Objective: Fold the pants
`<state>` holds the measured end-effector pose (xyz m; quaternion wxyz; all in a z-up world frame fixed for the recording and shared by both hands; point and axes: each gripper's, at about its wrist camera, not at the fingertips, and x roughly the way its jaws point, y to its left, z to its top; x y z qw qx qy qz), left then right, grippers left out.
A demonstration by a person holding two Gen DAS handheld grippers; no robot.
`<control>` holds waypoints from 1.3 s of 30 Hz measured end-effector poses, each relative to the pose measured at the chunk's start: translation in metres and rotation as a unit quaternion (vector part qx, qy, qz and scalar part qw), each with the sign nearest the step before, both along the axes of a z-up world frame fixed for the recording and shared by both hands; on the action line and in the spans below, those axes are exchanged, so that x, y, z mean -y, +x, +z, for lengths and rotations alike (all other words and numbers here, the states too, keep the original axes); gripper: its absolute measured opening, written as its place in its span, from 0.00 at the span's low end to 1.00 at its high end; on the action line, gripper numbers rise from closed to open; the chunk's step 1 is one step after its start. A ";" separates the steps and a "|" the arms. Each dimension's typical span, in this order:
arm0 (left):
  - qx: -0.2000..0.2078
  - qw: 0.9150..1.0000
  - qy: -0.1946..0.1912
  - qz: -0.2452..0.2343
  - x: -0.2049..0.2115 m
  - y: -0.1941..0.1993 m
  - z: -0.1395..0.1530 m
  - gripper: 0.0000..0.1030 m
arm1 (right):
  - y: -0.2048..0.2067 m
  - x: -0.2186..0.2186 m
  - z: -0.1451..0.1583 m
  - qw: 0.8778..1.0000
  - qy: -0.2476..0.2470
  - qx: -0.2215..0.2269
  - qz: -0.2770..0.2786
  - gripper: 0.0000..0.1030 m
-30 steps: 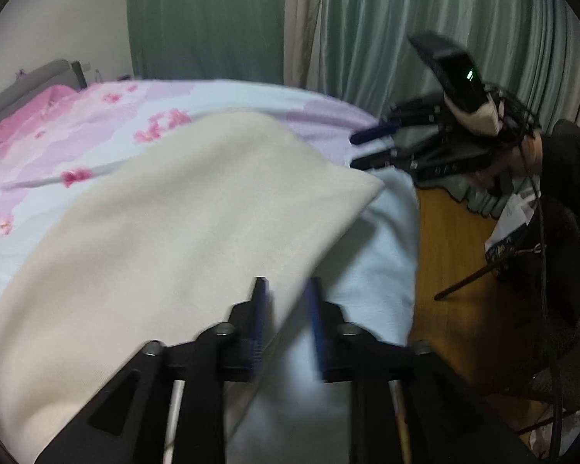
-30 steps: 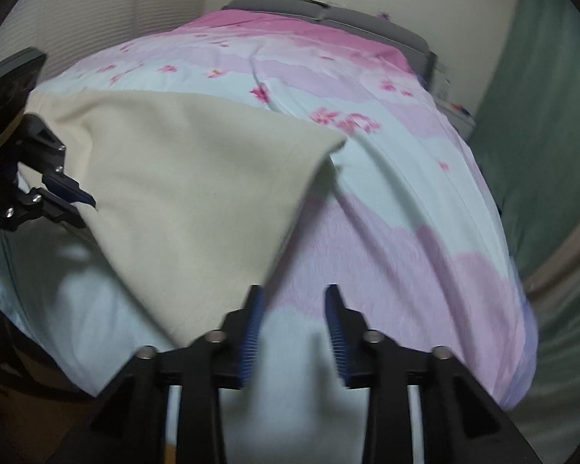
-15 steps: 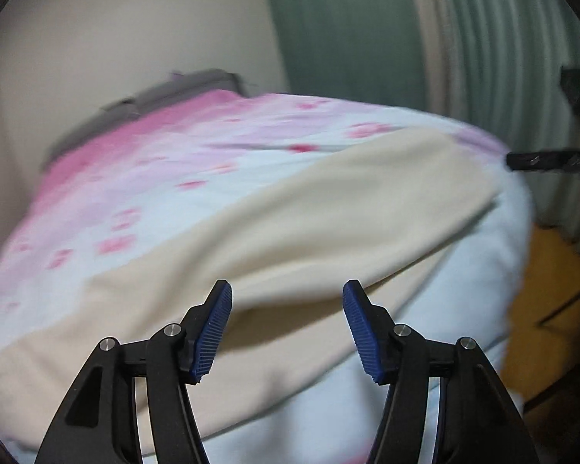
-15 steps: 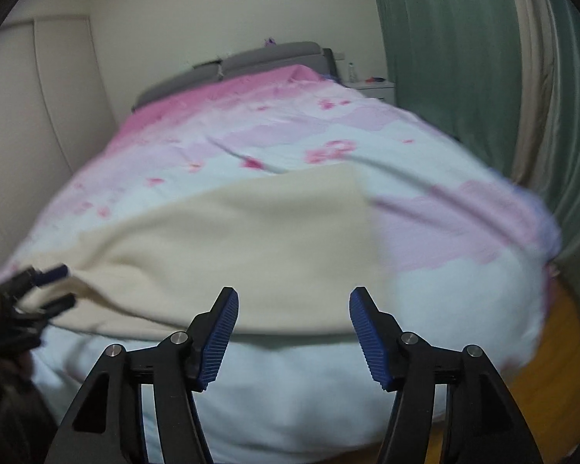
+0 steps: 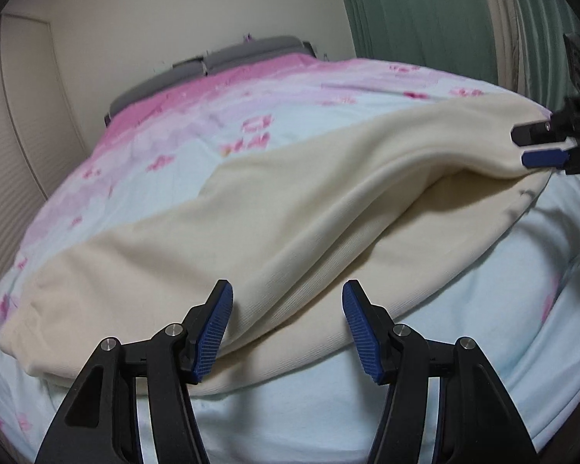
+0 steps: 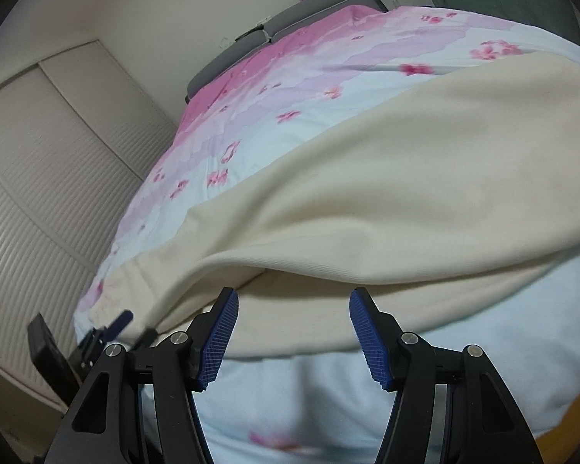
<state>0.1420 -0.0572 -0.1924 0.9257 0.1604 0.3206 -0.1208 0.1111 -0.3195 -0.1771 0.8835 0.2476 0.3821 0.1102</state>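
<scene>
Cream pants (image 5: 274, 208) lie folded lengthwise across the foot of the bed; the top layer's near edge is lifted, leaving a gap over the lower layer. They also show in the right wrist view (image 6: 386, 185). My left gripper (image 5: 286, 324) is open and empty, its pads either side of the near fold edge. My right gripper (image 6: 293, 332) is open and empty just in front of the near edge of the pants. It also shows at the pants' right end in the left wrist view (image 5: 541, 147). The left gripper appears at lower left in the right wrist view (image 6: 135, 326).
The bed (image 5: 425, 398) has a pink and pale blue flowered cover and a grey headboard (image 5: 228, 58). Green curtains (image 5: 425, 11) hang at right. A slatted closet door (image 6: 31, 178) stands at left. Wood floor (image 6: 576, 406) shows past the bed corner.
Both grippers have opened wide and swung round to face the near long edge of the pants. The pants' top layer now sits lifted along that edge.
</scene>
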 end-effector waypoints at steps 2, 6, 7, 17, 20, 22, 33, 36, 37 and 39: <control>-0.016 1.000 -0.016 -0.005 -0.009 0.000 -0.004 0.54 | 0.006 -0.002 -0.004 1.000 -0.001 -0.011 -0.015 0.59; -0.047 0.998 -0.041 -0.011 -0.020 0.014 -0.008 0.42 | 0.014 0.003 -0.014 0.997 0.013 -0.039 -0.058 0.59; -0.057 0.997 -0.045 -0.010 -0.021 0.017 -0.009 0.34 | 0.014 0.007 -0.016 0.996 0.019 -0.046 -0.070 0.59; -0.103 0.989 -0.094 -0.041 -0.043 0.017 -0.004 0.09 | 0.015 0.019 -0.027 0.988 0.018 -0.073 -0.132 0.59; -0.104 0.989 -0.090 -0.047 -0.049 0.007 -0.002 0.09 | 0.016 0.014 -0.027 0.988 0.013 -0.074 -0.134 0.59; -0.104 0.989 -0.089 -0.045 -0.052 0.002 -0.001 0.08 | 0.012 0.011 -0.028 0.987 0.009 -0.077 -0.140 0.59; -0.100 0.993 -0.058 -0.025 -0.033 0.007 -0.004 0.08 | 0.003 0.044 -0.026 0.975 -0.042 -0.071 -0.204 0.59; -0.103 0.993 -0.058 -0.016 -0.032 0.012 -0.006 0.08 | 0.006 0.048 -0.032 0.975 -0.028 -0.072 -0.211 0.58; -0.102 0.993 -0.055 -0.014 -0.032 0.012 -0.006 0.08 | 0.009 0.049 -0.035 0.975 -0.027 -0.070 -0.211 0.54; -0.100 0.994 -0.049 -0.013 -0.029 0.011 -0.006 0.08 | 0.015 0.052 -0.040 0.974 -0.022 -0.072 -0.212 0.39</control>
